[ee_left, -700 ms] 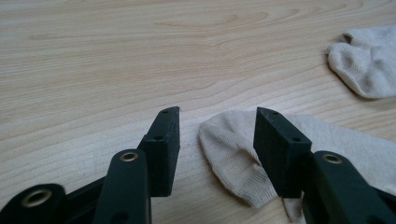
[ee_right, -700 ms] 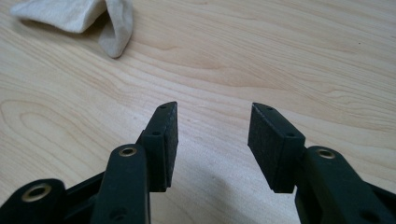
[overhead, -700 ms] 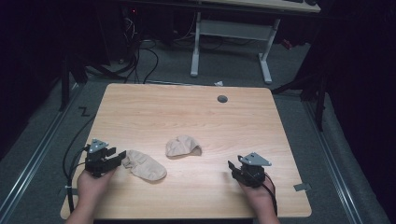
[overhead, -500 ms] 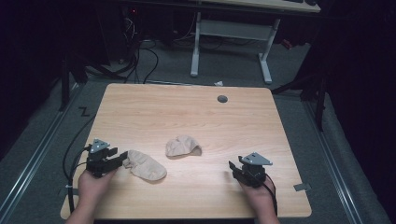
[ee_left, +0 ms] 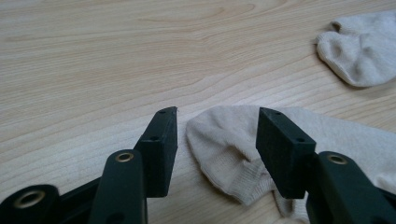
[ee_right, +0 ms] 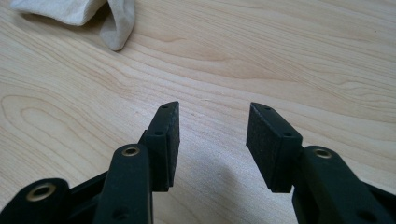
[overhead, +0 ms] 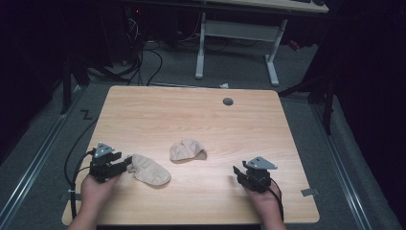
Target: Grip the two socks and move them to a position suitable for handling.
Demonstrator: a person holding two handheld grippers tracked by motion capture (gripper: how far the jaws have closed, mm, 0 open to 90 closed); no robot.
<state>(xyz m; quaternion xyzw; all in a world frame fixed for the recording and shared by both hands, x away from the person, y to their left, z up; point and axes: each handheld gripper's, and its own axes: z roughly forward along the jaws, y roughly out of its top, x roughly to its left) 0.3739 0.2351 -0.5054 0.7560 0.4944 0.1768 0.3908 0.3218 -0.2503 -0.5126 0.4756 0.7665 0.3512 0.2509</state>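
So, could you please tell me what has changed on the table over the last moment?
Nothing visibly changed. The left claw is open at the end of the near sock, the right claw is open over bare table, and the folded sock lies where it did.

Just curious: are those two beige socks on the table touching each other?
Apart. The high view shows bare wood between the flat sock and the crumpled sock.
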